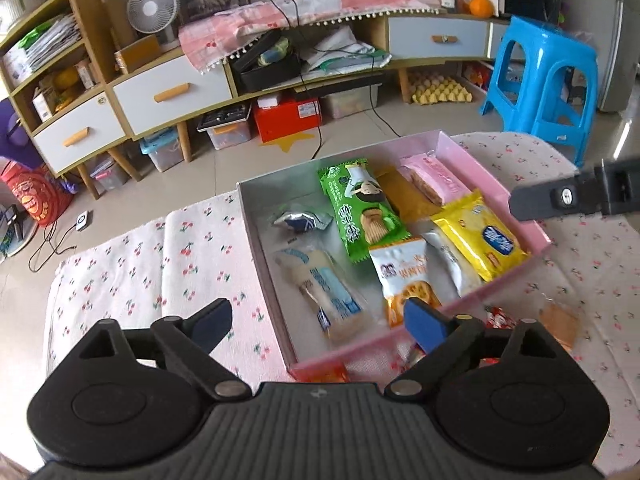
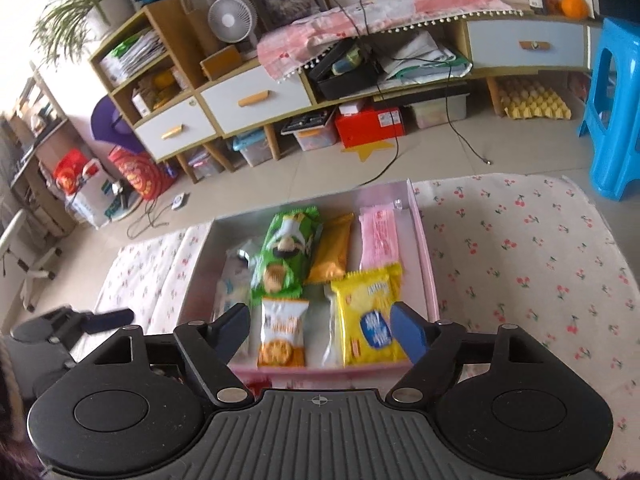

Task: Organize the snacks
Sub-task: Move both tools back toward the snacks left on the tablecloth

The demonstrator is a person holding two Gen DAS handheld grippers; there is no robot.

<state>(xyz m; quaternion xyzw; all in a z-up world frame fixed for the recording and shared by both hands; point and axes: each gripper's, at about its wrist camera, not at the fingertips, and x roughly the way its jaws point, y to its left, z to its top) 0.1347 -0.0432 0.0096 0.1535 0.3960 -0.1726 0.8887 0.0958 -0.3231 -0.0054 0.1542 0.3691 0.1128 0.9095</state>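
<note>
A pink box (image 1: 480, 164) (image 2: 425, 240) sits on the cherry-print cloth and holds several snack packets: a green one (image 1: 362, 210) (image 2: 286, 256), a yellow one (image 1: 478, 234) (image 2: 370, 316), a pink one (image 1: 434, 178) (image 2: 379, 236), an orange-and-white one (image 1: 406, 280) (image 2: 282, 330) and a pale blue bar (image 1: 324, 292). My left gripper (image 1: 320, 320) is open and empty above the box's near left corner. My right gripper (image 2: 326, 328) is open and empty above the box's near edge; it shows at the right in the left wrist view (image 1: 560, 198). Loose snacks, a red wrapper (image 1: 500, 318) and a brown packet (image 1: 558, 326), lie outside the box.
The cherry-print cloth (image 1: 132, 280) (image 2: 520, 264) covers the table on both sides of the box. Beyond the table are a tiled floor, a low cabinet with drawers (image 2: 256, 98), a blue plastic stool (image 1: 548, 80) (image 2: 616, 112) and cables on the floor.
</note>
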